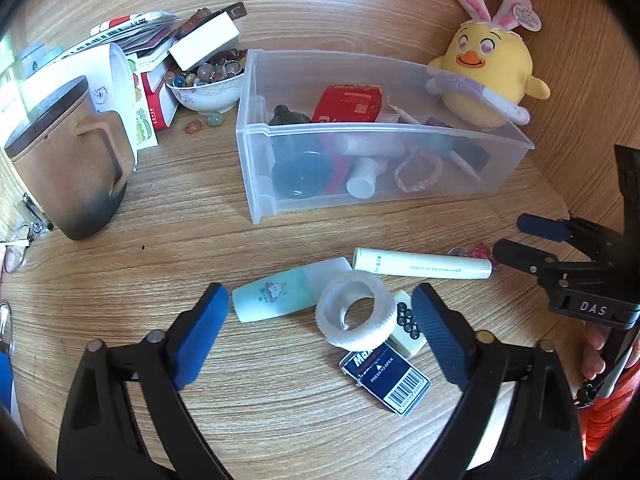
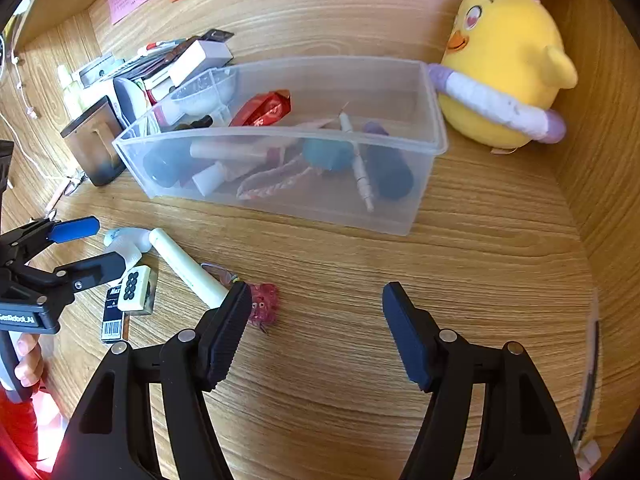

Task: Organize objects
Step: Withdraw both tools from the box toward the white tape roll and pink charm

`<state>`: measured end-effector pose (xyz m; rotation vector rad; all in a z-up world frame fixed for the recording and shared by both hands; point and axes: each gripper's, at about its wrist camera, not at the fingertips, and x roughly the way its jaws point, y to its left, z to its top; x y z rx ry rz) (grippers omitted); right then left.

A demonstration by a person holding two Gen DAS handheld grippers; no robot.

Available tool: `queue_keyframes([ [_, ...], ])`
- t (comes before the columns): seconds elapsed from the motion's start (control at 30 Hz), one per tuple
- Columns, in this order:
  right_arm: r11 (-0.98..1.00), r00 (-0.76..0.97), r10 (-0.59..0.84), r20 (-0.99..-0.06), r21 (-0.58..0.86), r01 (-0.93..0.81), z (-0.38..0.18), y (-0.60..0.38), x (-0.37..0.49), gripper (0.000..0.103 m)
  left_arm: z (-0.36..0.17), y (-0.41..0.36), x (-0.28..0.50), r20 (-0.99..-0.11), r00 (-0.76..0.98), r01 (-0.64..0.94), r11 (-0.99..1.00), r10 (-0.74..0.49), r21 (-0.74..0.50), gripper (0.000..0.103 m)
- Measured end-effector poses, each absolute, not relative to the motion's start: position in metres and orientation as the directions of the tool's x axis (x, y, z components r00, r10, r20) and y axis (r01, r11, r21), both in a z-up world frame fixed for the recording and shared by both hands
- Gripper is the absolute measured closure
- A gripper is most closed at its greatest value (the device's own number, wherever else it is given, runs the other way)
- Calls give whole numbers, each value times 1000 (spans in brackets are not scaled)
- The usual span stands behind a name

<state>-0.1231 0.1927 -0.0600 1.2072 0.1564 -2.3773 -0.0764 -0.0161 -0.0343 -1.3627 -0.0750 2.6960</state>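
Observation:
A clear plastic drawer bin (image 1: 400,136) (image 2: 280,140) on the wooden desk holds several small items. In front of it lie a white tape roll (image 1: 356,310), a pale green bottle (image 1: 280,292), a cream tube (image 1: 422,264) (image 2: 184,268), a mahjong tile (image 1: 408,322) (image 2: 134,286), a dark blue box (image 1: 386,376) (image 2: 114,312) and a pink trinket (image 2: 264,304). My left gripper (image 1: 320,332) (image 2: 86,248) is open, its fingers either side of the tape roll and bottle. My right gripper (image 2: 316,332) (image 1: 520,240) is open and empty over bare desk, right of the trinket.
A yellow chick plush (image 1: 488,76) (image 2: 508,68) sits behind the bin's right end. A brown lidded mug (image 1: 68,160), a bowl of glass pebbles (image 1: 208,80) and stacked boxes and papers (image 1: 160,52) stand at the left. Wooden walls close in the back and right.

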Motion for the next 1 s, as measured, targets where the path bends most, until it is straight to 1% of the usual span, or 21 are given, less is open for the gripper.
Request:
queue_keyframes([
  [0.03, -883, -503, -351, -790, 102, 457, -61, 191, -123, 39, -35, -17, -76, -802, -582, -85, -991, 133, -103, 18],
  [0.1, -880, -498, -341, -798, 84, 468, -63, 185, -122, 40, -38, -19, -78, -811, -568, -80, -990, 138, -113, 22],
  [0.27, -870, -496, -319, -808, 43, 491, -68, 174, -119, 48, -39, -22, -75, -807, -575, -69, -991, 135, -117, 28],
  [0.3, -867, -495, -322, -807, 41, 497, -68, 173, -118, 50, -39, -22, -73, -805, -578, -67, -991, 132, -114, 31],
  [0.37, -862, -497, -323, -806, 34, 505, -68, 170, -116, 57, -39, -22, -70, -803, -583, -64, -993, 122, -104, 37],
  [0.4, -859, -495, -329, -804, 37, 511, -68, 170, -115, 62, -39, -22, -68, -802, -586, -64, -993, 119, -101, 42],
  [0.43, -855, -492, -336, -803, 42, 517, -68, 170, -115, 69, -39, -23, -67, -802, -584, -67, -993, 122, -102, 49],
  [0.47, -851, -490, -342, -802, 44, 523, -68, 169, -114, 72, -40, -23, -67, -805, -580, -71, -992, 128, -106, 53],
  [0.5, -848, -491, -346, -800, 43, 528, -67, 170, -112, 77, -42, -23, -67, -808, -574, -72, -992, 130, -108, 61],
  [0.53, -845, -491, -350, -798, 43, 533, -67, 169, -111, 82, -45, -23, -67, -814, -568, -65, -992, 122, -104, 65],
  [0.6, -840, -489, -358, -795, 46, 541, -67, 168, -110, 87, -45, -22, -66, -809, -578, -61, -994, 108, -89, 65],
  [0.8, -851, -521, -365, -771, 49, 524, -60, 171, -106, 92, -38, -19, -61, -784, -614, -62, -996, 94, -71, 65],
  [1.0, -866, -566, -379, -732, 63, 497, -40, 181, -107, 93, -22, -17, -57, -752, -652, -64, -996, 92, -67, 65],
])
